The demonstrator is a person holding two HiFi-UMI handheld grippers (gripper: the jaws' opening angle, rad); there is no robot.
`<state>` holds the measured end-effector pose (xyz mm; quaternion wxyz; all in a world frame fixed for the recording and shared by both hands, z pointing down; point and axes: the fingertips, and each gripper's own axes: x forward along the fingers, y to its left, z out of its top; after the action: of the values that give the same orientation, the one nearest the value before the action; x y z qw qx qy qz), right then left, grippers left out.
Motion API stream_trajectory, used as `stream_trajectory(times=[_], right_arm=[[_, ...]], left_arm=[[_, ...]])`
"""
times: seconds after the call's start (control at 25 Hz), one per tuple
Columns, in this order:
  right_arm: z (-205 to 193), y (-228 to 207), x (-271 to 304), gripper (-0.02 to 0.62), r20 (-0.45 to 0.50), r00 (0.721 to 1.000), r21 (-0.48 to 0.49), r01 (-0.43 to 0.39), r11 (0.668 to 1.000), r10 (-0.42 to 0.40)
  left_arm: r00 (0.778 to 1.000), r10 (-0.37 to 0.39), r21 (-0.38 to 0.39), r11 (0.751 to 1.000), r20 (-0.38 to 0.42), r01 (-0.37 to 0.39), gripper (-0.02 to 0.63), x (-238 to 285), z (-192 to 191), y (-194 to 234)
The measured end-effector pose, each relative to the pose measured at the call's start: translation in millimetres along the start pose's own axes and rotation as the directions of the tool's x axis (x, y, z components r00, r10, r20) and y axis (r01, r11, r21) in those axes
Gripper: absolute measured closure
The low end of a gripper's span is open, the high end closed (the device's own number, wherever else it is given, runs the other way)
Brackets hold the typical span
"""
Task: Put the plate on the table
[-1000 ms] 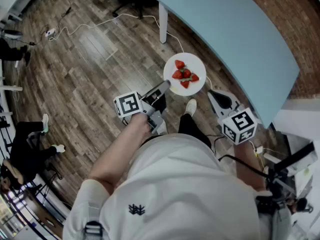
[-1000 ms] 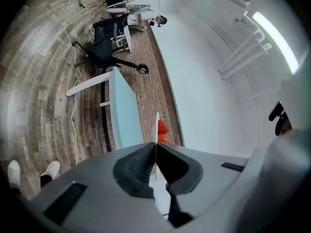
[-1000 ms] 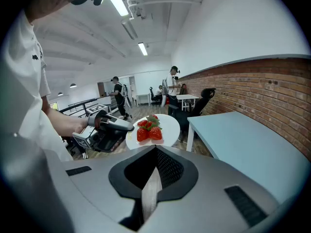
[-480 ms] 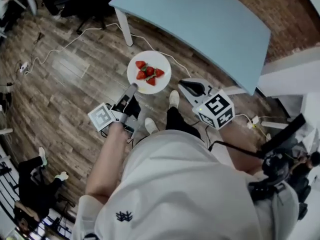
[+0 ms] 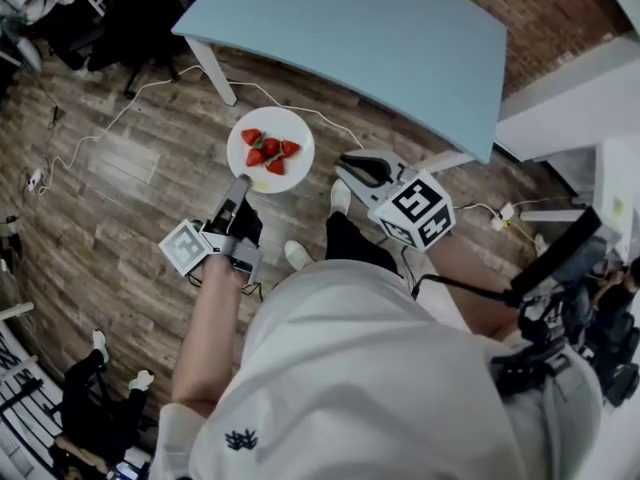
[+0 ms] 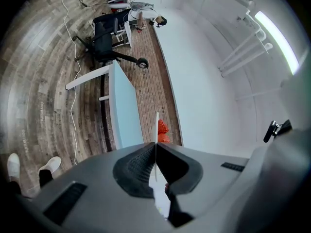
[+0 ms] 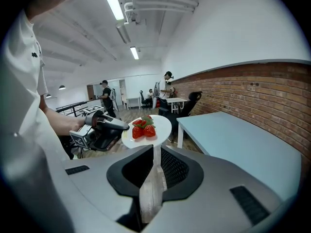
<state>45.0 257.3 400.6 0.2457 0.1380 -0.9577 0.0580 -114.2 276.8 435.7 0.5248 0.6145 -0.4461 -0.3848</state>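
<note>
A white plate (image 5: pixel 270 151) with several strawberries (image 5: pixel 269 154) hangs level above the wood floor, just short of the light-blue table (image 5: pixel 350 38). My left gripper (image 5: pixel 241 182) is shut on the plate's near rim. In the left gripper view the plate (image 6: pixel 157 126) shows edge-on between the closed jaws, with the strawberries (image 6: pixel 163 128) beyond and the table (image 6: pixel 124 110) to the left. My right gripper (image 5: pixel 345 162) hovers right of the plate, shut and empty. In the right gripper view the plate (image 7: pixel 151 125), the left gripper (image 7: pixel 104 130) and the table (image 7: pixel 233 135) lie ahead.
A white cable (image 5: pixel 110 128) runs over the floor by the table leg (image 5: pixel 212 71). My shoes (image 5: pixel 340 196) stand under the plate's near side. A brick wall (image 7: pixel 243 89) runs behind the table. People (image 7: pixel 166 86) and office chairs (image 6: pixel 104 35) are further off.
The table and the plate have slid left and nearer in the head view. The right gripper has come closer to the plate. The left gripper keeps its hold on the rim.
</note>
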Motion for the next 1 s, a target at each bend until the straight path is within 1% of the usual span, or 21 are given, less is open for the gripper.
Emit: stream_trajectory(times=[0.36, 0.52, 0.68, 0.88, 1.0], right_arm=[[-1, -11, 1, 0.56, 0.0, 0.999, 0.002, 0.048, 0.999, -0.048], [6, -68, 13, 0.56, -0.013, 1.0, 0.027, 0.026, 0.999, -0.025], [12, -103, 24, 0.56, -0.014, 1.0, 0.028, 0.018, 0.999, -0.017], [23, -164, 41, 0.56, -0.024, 1.0, 0.028, 0.005, 1.0, -0.005], [24, -177, 45, 0.56, -0.03, 1.0, 0.013, 0.006, 1.0, -0.006]], left_arm=[[0.999, -0.002, 0.014, 1.0, -0.032, 0.003, 0.6, 15, -5, -3], [0.999, 0.011, 0.01, 1.0, -0.043, -0.011, 0.6, 42, -2, -4], [0.999, 0.02, 0.003, 1.0, -0.046, -0.02, 0.6, 78, 7, -4], [0.999, 0.029, 0.012, 1.0, -0.042, -0.029, 0.6, 142, 29, -3], [0.999, 0.025, 0.018, 1.0, -0.032, -0.025, 0.6, 155, 35, -2]])
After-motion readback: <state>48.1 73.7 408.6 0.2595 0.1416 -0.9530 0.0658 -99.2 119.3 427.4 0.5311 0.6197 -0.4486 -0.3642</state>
